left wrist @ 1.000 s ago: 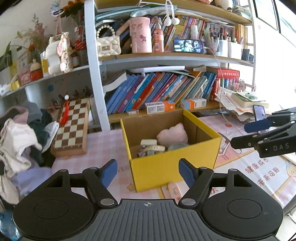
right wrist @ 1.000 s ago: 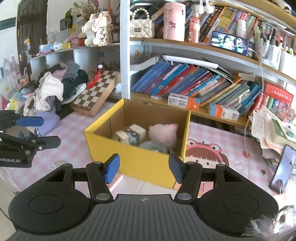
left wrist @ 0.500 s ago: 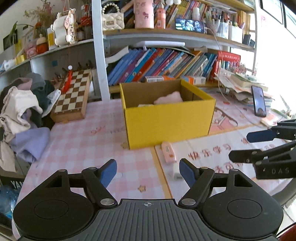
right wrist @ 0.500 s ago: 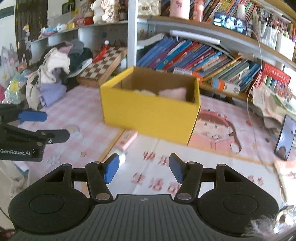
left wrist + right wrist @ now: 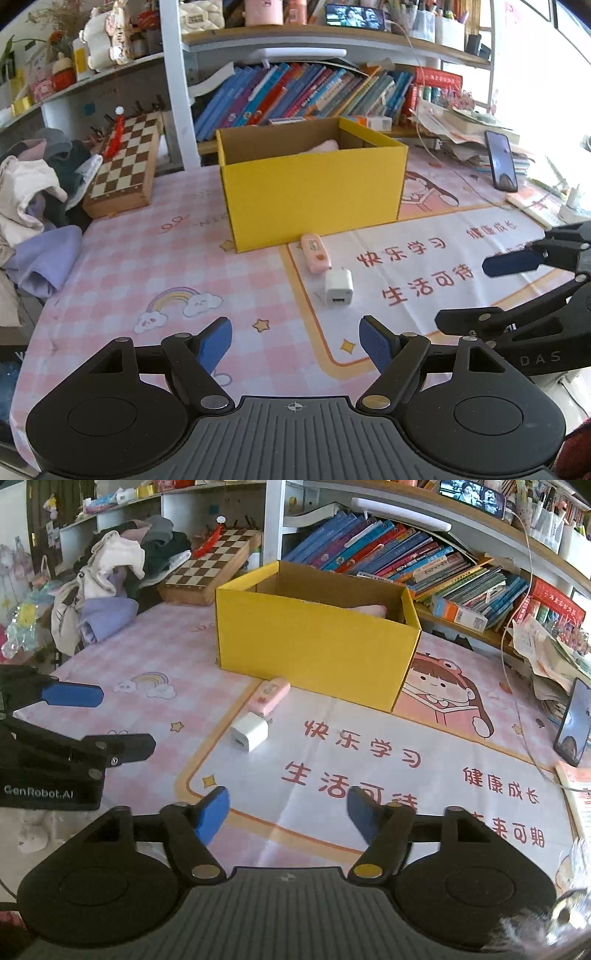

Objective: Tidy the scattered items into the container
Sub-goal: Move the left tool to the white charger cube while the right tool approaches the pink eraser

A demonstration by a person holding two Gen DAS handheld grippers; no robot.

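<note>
**Both grippers wide and empty, two items ahead on the mat**

Left gripper (image 5: 295, 341) hangs above the table mat (image 5: 155, 258) with its blue pads spread wide and nothing between them. From where I sit at its camera, the white charger plug (image 5: 338, 287) lies on the mat just ahead of the fingers, slightly right of centre. The pink case (image 5: 315, 253) lies just behind it, one end close to the front wall of the yellow box (image 5: 314, 199). I can't tell if plug and case touch.

My right gripper (image 5: 288, 814) is spread wide too, holding nothing. In its view the plug (image 5: 249, 736) sits ahead and to the left of the fingers, the case (image 5: 269, 696) beyond it, the box (image 5: 314, 646) further back. Something pink (image 5: 371, 610) shows over the box rim.
</note>
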